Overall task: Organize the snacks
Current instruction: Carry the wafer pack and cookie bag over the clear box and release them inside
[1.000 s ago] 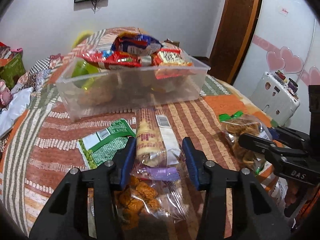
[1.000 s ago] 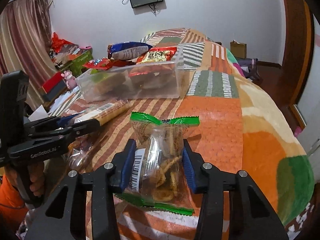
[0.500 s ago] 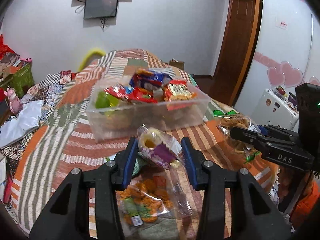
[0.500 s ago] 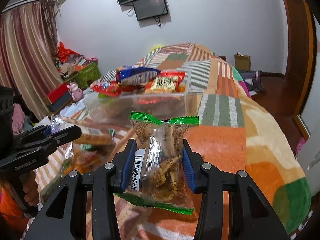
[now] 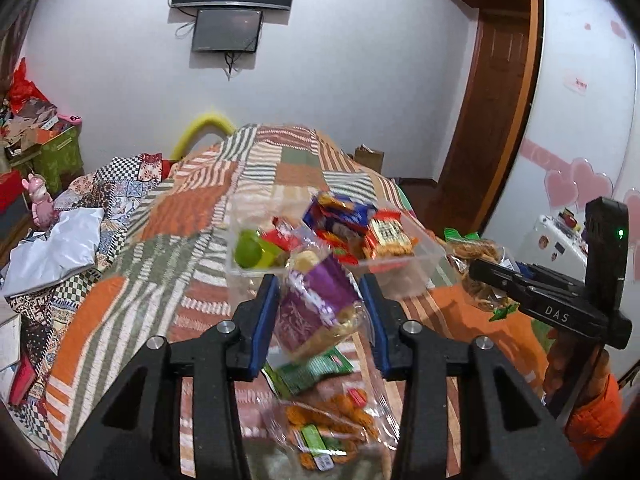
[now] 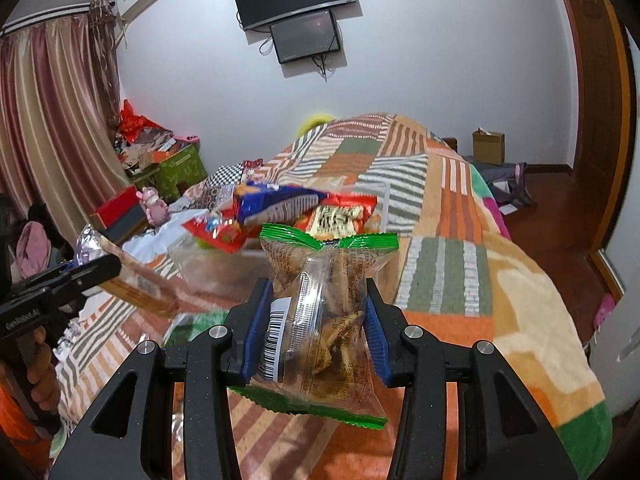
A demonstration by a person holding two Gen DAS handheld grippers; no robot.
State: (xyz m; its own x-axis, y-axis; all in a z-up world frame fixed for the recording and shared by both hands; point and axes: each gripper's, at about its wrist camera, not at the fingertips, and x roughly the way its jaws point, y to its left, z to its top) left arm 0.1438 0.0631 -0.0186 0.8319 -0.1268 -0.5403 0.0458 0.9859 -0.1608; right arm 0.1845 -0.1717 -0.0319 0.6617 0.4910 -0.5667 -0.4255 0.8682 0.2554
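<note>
Two packs are up off the bed (image 5: 168, 216) at once! Between my left gripper (image 5: 320, 316) jaws sits the purple-wrapped biscuit roll (image 5: 316, 312), tilted, and those jaws are closing in on it, blue pads against its sides. Over on my right gripper (image 6: 318, 324), the jaws are clamped firmly on the green-edged clear snack bag (image 6: 324, 320) (barcode label facing the left pad), the bag standing upright between them.

Straight ahead on the patchwork bedspread waits the clear plastic bin (image 5: 424, 256), heaped with snacks: a blue packet (image 5: 340, 212) on top, a red and yellow one (image 5: 388, 236) beside it, something lime green (image 5: 248, 250) in the near left corner.

Below my left jaws, on the bed, lie a green packet (image 5: 316, 372) and a clear bag of orange pieces (image 5: 332, 424). Right gripper shows at the left camera's right edge, bag in its grip near the bin's right end.
</note>
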